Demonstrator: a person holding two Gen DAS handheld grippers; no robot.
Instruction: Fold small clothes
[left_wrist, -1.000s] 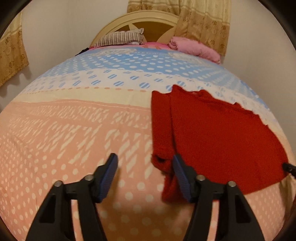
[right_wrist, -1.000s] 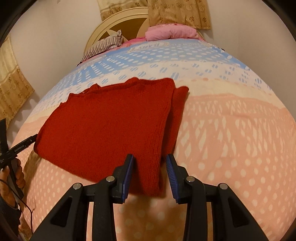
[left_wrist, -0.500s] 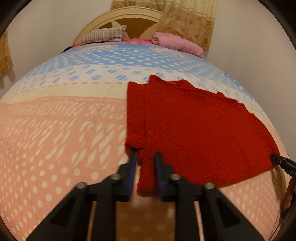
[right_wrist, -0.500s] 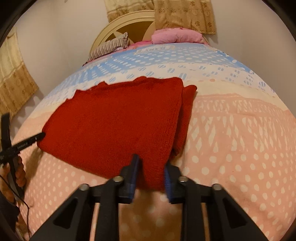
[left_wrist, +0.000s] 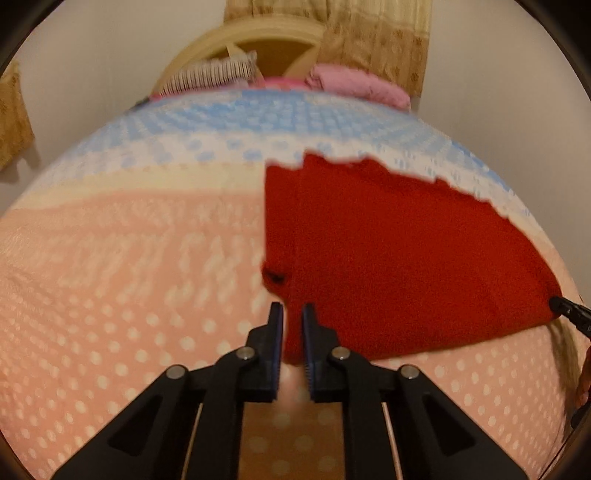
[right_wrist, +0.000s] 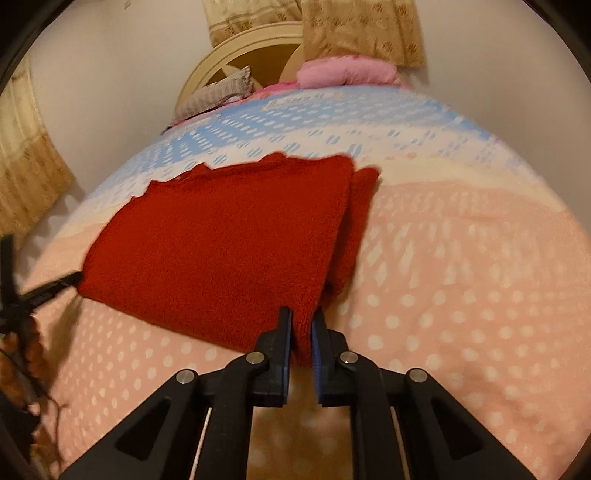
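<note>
From the left wrist camera, the left gripper (left_wrist: 293, 314) has its jaws pinched nearly closed on the near left corner of a red knitted garment (left_wrist: 388, 254), which lies flat on a bed (left_wrist: 122, 295) covered in a spotted pink, cream and blue bedspread (left_wrist: 221, 118); the garment spreads from the centre toward 3 o'clock, with a narrower folded strip along its left edge, and the tip of the right gripper (left_wrist: 569, 314) meets its far corner at 3 o'clock. A striped pillow (left_wrist: 210, 74) and a pink pillow (left_wrist: 354, 83) sit at 12 o'clock against a pale curved headboard (left_wrist: 258, 35), below a tan patterned curtain (left_wrist: 373, 40). From the right wrist camera, the right gripper (right_wrist: 302, 323) likewise has its jaws drawn nearly together on the garment's (right_wrist: 221, 243) near right corner, the cloth stretching from the centre toward 9 o'clock across the bedspread (right_wrist: 461, 280). The left gripper (right_wrist: 48, 290) shows at 9 o'clock, touching the opposite corner, with a person's hand (right_wrist: 22, 354) blurred below it. The striped pillow (right_wrist: 218, 92) and pink pillow (right_wrist: 343, 70) rest at 12 o'clock.
</note>
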